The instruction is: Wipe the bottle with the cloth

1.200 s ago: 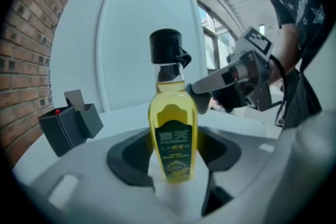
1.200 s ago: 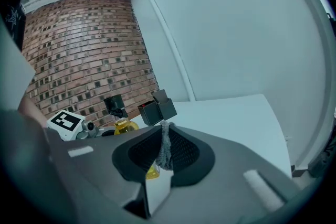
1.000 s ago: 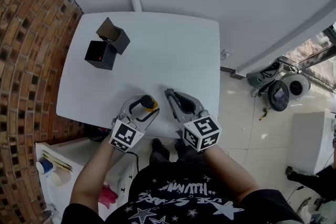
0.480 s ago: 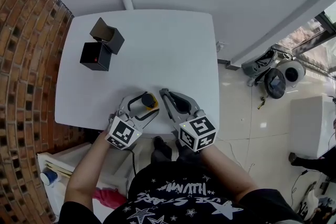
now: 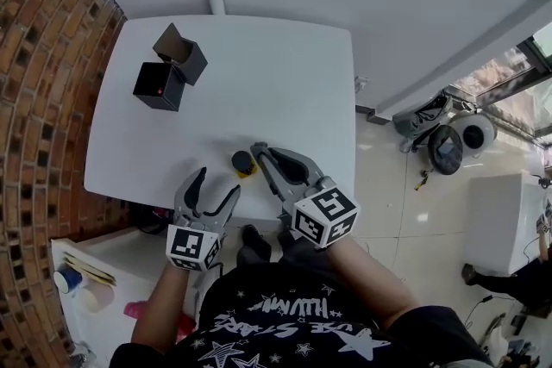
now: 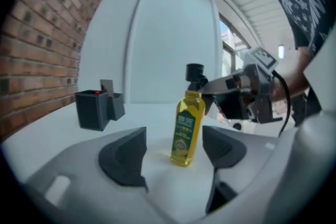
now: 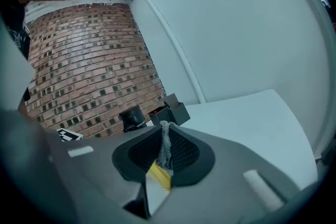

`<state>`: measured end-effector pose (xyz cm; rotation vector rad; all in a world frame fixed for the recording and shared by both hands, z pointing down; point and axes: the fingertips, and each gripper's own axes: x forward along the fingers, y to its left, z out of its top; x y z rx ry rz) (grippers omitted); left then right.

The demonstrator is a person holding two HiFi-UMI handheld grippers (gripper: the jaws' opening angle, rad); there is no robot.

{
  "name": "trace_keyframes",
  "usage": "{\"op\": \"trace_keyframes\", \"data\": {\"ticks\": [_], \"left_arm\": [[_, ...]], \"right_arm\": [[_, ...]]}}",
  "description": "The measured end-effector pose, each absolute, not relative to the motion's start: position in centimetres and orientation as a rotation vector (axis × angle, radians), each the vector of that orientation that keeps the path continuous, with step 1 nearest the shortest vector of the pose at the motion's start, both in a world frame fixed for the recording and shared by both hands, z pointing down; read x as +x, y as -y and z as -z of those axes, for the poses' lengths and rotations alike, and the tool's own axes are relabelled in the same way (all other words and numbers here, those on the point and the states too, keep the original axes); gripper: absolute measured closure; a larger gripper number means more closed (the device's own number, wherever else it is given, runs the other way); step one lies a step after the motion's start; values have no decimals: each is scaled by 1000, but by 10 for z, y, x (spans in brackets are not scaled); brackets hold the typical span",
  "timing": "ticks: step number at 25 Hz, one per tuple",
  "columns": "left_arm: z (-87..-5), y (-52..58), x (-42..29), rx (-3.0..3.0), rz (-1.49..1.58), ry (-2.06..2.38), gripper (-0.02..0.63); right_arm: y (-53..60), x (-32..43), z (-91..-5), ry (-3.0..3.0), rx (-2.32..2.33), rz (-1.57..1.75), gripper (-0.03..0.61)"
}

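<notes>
Bottle [image 6: 188, 128] upright, long axis vertical

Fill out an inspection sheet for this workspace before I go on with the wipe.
Surface: white table, no spills seen.
Job's things: bottle upright near the front edge, cap on; cloth pinched in the right claw.
Clutter: two black boxes at the far left corner.
Claws: left claw opening, short of the bottle, not touching it; right claw shut on the cloth, close beside the bottle.
Cables: black lead at the right claw.
Surroundings: brick wall on the left; gear on the floor to the right.
</notes>
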<state>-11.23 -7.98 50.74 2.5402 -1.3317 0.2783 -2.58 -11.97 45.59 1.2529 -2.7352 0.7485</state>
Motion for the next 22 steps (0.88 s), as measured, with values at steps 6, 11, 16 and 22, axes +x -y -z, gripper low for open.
{"op": "trace_keyframes", "data": {"ticks": [6,11,16,22], "left_arm": [[-496,65,-123,2372,-203,1489,279],[-493,66,-121,2330,-206,1541,279],[-496,63,-115,2331,-182,1537,279],[-499,59,-109,2323,-208,1524,281]], "right_arm": [[120,-28,-460,2745,1240,-837,537],[122,-28,-473,2721,1250,-908,537],[122,-29,-489,2685,1252,-967,537],[125,-32,-511,2641,1248,-1015,537]]}}
